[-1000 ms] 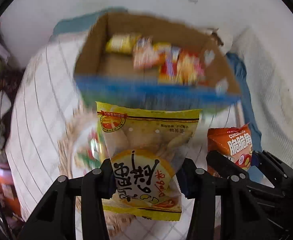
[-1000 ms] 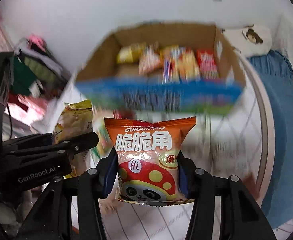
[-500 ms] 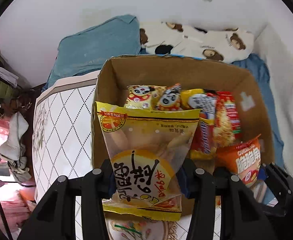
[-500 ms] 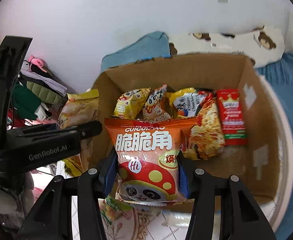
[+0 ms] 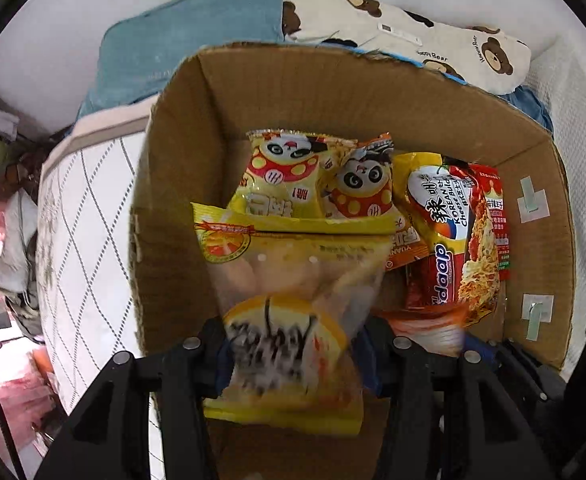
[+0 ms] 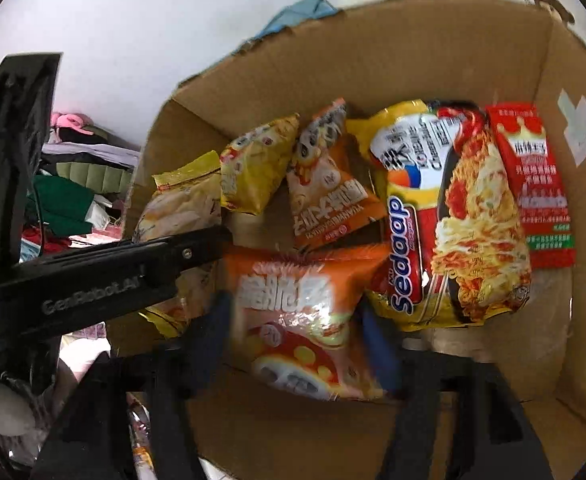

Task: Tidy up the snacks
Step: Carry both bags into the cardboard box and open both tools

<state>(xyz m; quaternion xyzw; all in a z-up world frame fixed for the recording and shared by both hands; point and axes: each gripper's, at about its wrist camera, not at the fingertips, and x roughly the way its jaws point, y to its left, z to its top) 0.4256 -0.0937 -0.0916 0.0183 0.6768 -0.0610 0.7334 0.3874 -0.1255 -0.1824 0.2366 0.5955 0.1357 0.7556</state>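
Note:
An open cardboard box [image 5: 333,92] [image 6: 413,48] lies under both grippers. My left gripper [image 5: 293,348] points down into its left side. Its jaws are opening around a yellow packet [image 5: 293,276], which is blurred and slipping between the pads. My right gripper [image 6: 297,344] has its jaws opening wide. The orange panda packet [image 6: 305,312] is blurred between them, free of the pads, just above the box floor. Inside the box lie two panda packets [image 5: 293,176], a Sedaap noodle pack [image 6: 445,220] and a red packet [image 6: 533,184]. The left gripper's finger [image 6: 133,276] crosses the right wrist view.
The box sits on a quilted white mattress [image 5: 85,220]. Behind it are a teal pillow [image 5: 189,40] and a bear-print pillow [image 5: 413,32]. A pile of clothes [image 6: 81,184] is off the bed's left side. White wall beyond.
Both grippers moved forward and down from in front of the box to inside it. The right jaws spread and let go of the orange packet; the yellow packet is now blurred in the left jaws.

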